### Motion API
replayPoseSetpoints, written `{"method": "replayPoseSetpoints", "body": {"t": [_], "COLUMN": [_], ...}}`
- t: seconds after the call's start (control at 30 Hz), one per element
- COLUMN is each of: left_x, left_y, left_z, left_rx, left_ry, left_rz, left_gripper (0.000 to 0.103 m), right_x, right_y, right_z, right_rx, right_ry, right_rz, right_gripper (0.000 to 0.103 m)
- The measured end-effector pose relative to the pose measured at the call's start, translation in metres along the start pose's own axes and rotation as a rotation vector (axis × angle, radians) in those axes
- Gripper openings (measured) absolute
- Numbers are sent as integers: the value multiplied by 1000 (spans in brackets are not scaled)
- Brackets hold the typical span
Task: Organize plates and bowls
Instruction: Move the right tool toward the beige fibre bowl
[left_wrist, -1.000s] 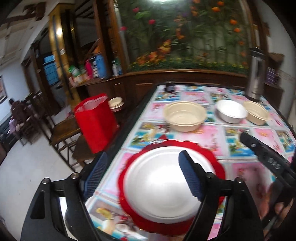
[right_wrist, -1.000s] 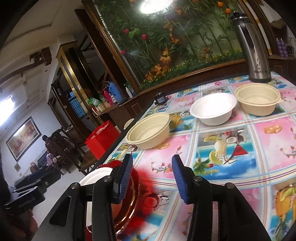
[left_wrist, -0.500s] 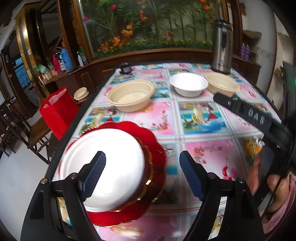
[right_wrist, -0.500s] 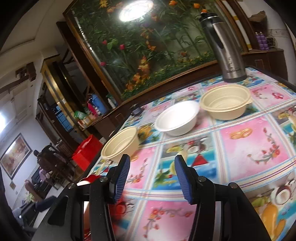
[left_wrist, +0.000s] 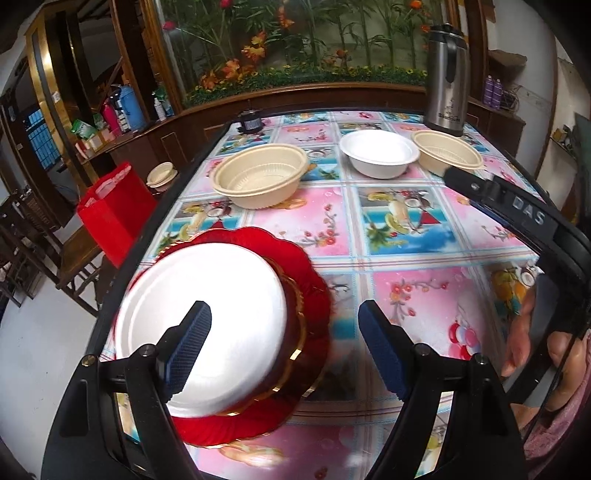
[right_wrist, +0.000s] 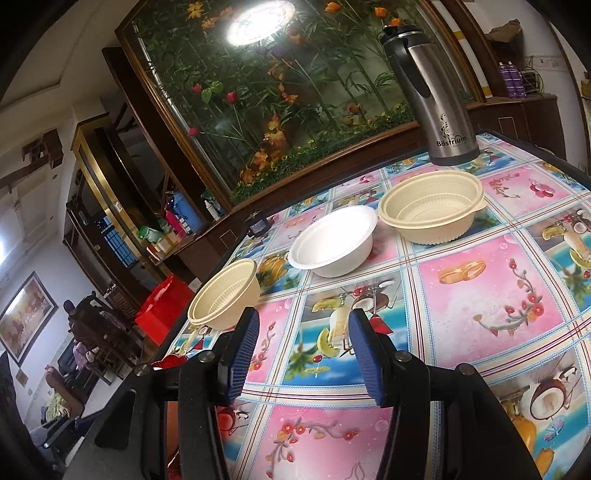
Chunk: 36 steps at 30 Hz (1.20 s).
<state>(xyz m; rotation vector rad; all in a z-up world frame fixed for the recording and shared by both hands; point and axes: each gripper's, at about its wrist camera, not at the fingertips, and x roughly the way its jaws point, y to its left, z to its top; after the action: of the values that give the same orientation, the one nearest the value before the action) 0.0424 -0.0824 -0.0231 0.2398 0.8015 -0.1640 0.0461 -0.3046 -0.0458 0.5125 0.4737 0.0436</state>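
My left gripper (left_wrist: 284, 325) is spread wide and holds nothing. Its left blue pad sits in front of the white plate (left_wrist: 201, 321), its right pad over bare tablecloth, and I cannot tell whether either touches anything. I hold it above the near left corner of the table (left_wrist: 417, 291), tilted down toward the top.

The white plate lies on a dark, gold-edged plate, and both rest on the red scalloped plate (left_wrist: 310, 277), a stack of 3 close to the table's left edge.

My right gripper (right_wrist: 303, 350) is parted to a middling gap, narrower than the left, with nothing between its ribbed blue fingers (right_wrist: 364, 354). It hangs low over the near middle of the table, pointing toward the far side. In the left wrist view its black body and my right hand (left_wrist: 546, 350) show at the right edge.

Ahead stand 3 bowls in a loose row: the left cream bowl (right_wrist: 225, 304) nearest the table's left edge and apart from the others, the white bowl (right_wrist: 332, 242) in the middle, and the right cream bowl (right_wrist: 432, 212) just beside it. All 3 are upright. A steel flask (right_wrist: 430, 96) stands behind the right cream bowl at the far edge. Off the table to the left sits a red bag (left_wrist: 112, 210).
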Motion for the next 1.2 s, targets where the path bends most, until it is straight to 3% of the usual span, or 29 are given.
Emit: {"method": "replayPoseSetpoints", "body": {"t": [0.2,0.37,0.6,0.8,1.2], "left_x": [-1,0,12,24,44], "left_y": [32,77,122,126,120], "left_z": [7,12,32,55,87], "left_rx": [-61,-146,-181,-147,-63], "left_ry": [-15,-24,-23,-29,-38], "left_rz": [39,104,220,265,245], "left_gripper": [82,82,82,82,82], "right_x": [2,2,6,6,26], "right_y": [0,2,9,10,22], "right_z": [-1,-2,-7,-7,3], "right_rx": [1,-5,-35,-32,-12], "right_ry": [13,18,42,47,102], "right_rz": [-9,-11,-11,3,52], "right_gripper": [54,54,54,58,59]}}
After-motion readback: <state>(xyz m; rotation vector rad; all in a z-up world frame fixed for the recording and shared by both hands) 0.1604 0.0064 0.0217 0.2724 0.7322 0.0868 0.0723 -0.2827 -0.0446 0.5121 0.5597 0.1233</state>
